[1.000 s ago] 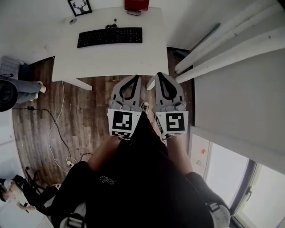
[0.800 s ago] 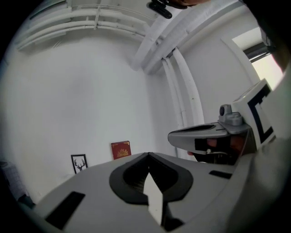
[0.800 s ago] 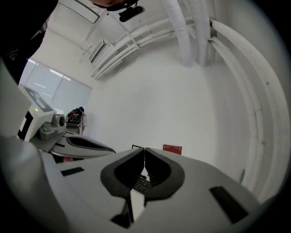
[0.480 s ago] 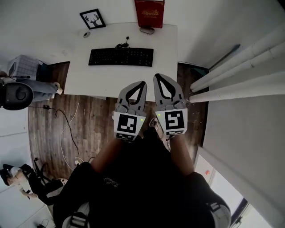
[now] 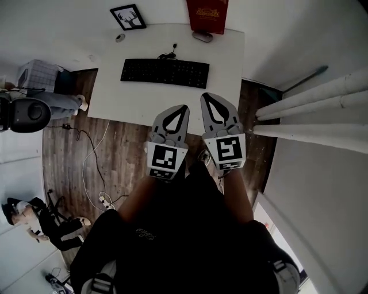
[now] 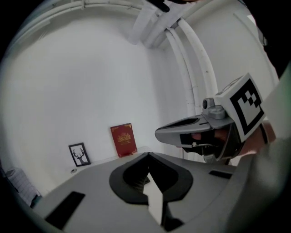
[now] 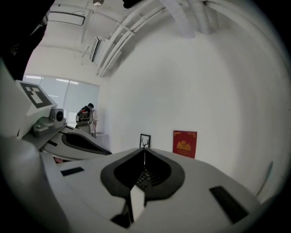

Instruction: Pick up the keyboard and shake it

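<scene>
The black keyboard (image 5: 165, 73) lies flat on the white table (image 5: 132, 103), its cable running off the far edge. Both grippers hover side by side over the table's near edge, short of the keyboard and touching nothing. My left gripper (image 5: 184, 107) is shut and empty; my right gripper (image 5: 204, 95) beside it is also shut and empty. In the left gripper view the jaws (image 6: 148, 155) meet, and a bit of the keyboard (image 6: 141, 180) shows through their opening. The right gripper view shows shut jaws (image 7: 144, 150) with keyboard keys (image 7: 144, 177) behind them.
At the table's far edge stand a red book (image 5: 207, 15) and a framed deer picture (image 5: 129, 16), with a mouse (image 5: 202, 36) and a small round object (image 5: 119, 38). Cables (image 5: 92, 172) trail over the wood floor. People are at the left (image 5: 63, 103). White pipes (image 5: 310, 109) run on the right.
The table and keyboard have come closer and lower in the head view; the grippers now reach over the table's near edge. Both stay shut.
</scene>
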